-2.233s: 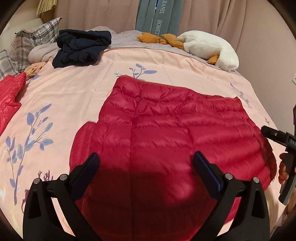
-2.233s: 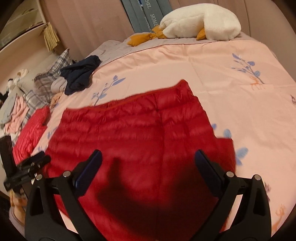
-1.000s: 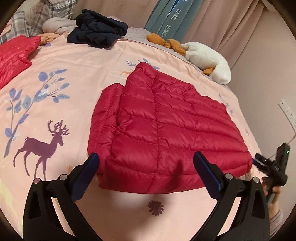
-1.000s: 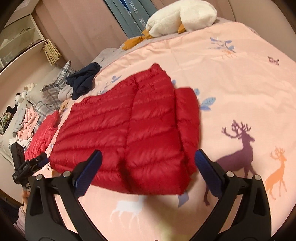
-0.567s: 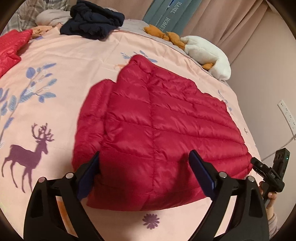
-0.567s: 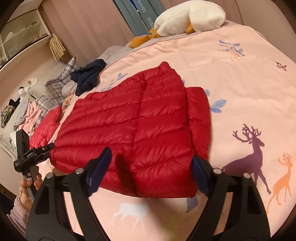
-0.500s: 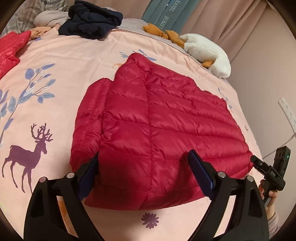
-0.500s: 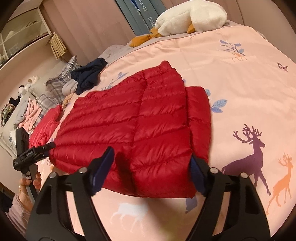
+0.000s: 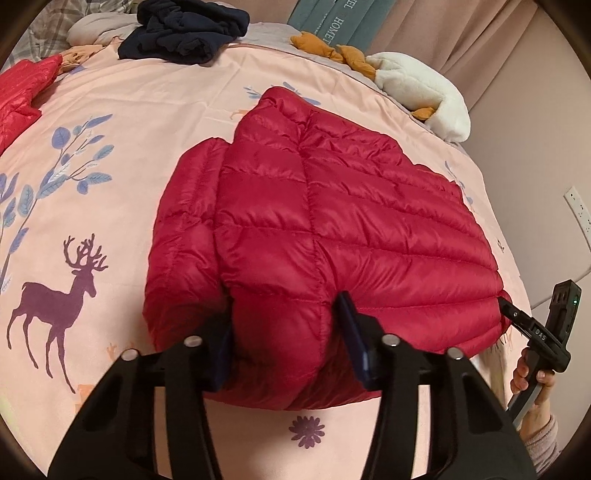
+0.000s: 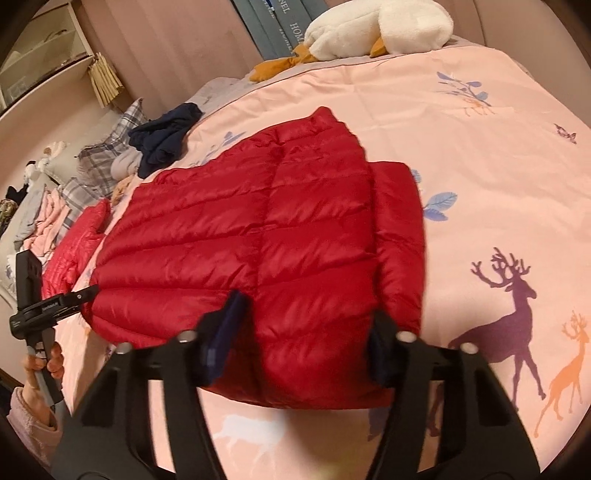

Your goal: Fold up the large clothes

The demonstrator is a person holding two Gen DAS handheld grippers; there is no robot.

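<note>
A red quilted down jacket lies folded on the pink bedspread, one sleeve tucked along its side. It also shows in the right wrist view. My left gripper has its jaws partly closed around the jacket's near edge, and the padding bulges between them. My right gripper has its jaws likewise narrowed around the near edge at the jacket's other corner. Each gripper shows at the rim of the other's view, the right one and the left one.
A dark navy garment and a second red jacket lie at the far left of the bed. A white plush goose rests at the head. Plaid pillows and clothes are piled beside the bed. The bedspread shows deer prints.
Both grippers moved forward onto the jacket's near edge, and their jaws narrowed from wide open to pinching the padding. The jacket itself has stayed in place.
</note>
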